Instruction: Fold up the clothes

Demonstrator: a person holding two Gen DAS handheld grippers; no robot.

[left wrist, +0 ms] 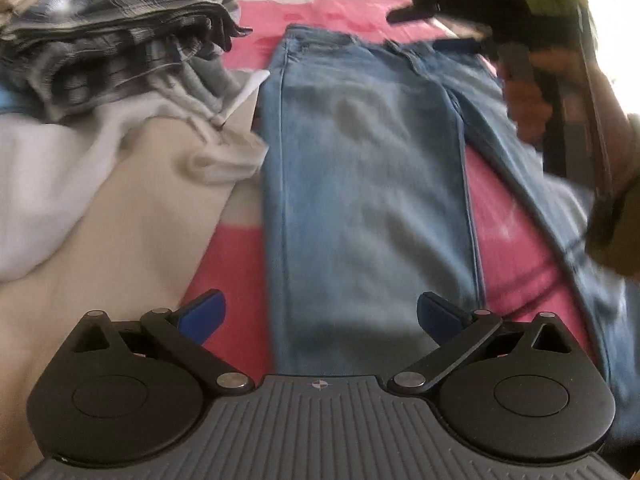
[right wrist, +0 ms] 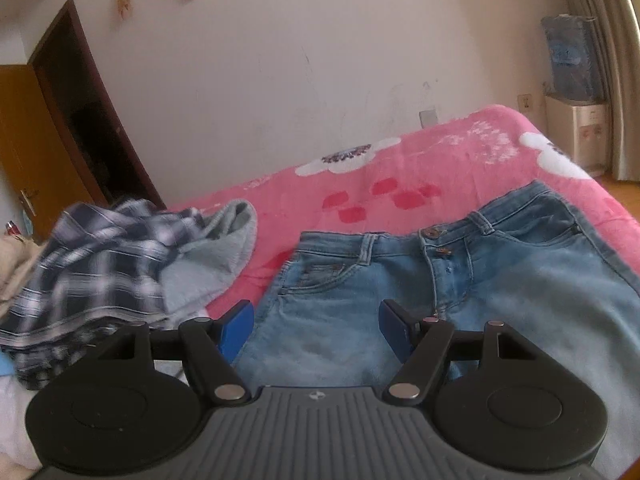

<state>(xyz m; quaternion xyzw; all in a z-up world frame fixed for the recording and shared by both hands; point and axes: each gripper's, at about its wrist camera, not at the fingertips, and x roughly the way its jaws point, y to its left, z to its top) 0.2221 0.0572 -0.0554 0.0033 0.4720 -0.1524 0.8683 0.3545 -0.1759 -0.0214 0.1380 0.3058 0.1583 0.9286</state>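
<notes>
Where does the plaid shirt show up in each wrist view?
Left wrist: plaid shirt at upper left, crumpled on pale clothes, left of the jeans.
Right wrist: plaid shirt at middle left, left of the jeans.
Shared landmark: the pink blanket under both.

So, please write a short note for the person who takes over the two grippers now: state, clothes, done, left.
Left gripper: open, empty, above one leg of the jeans.
Right gripper: open, empty, near the waistband.
Jeans lie flat and unfolded on the pink blanket.
Plaid shirt and pale garments lie in a loose heap beside them.
Done: nothing folded.
Left: fold jeans, then the heap.
</notes>
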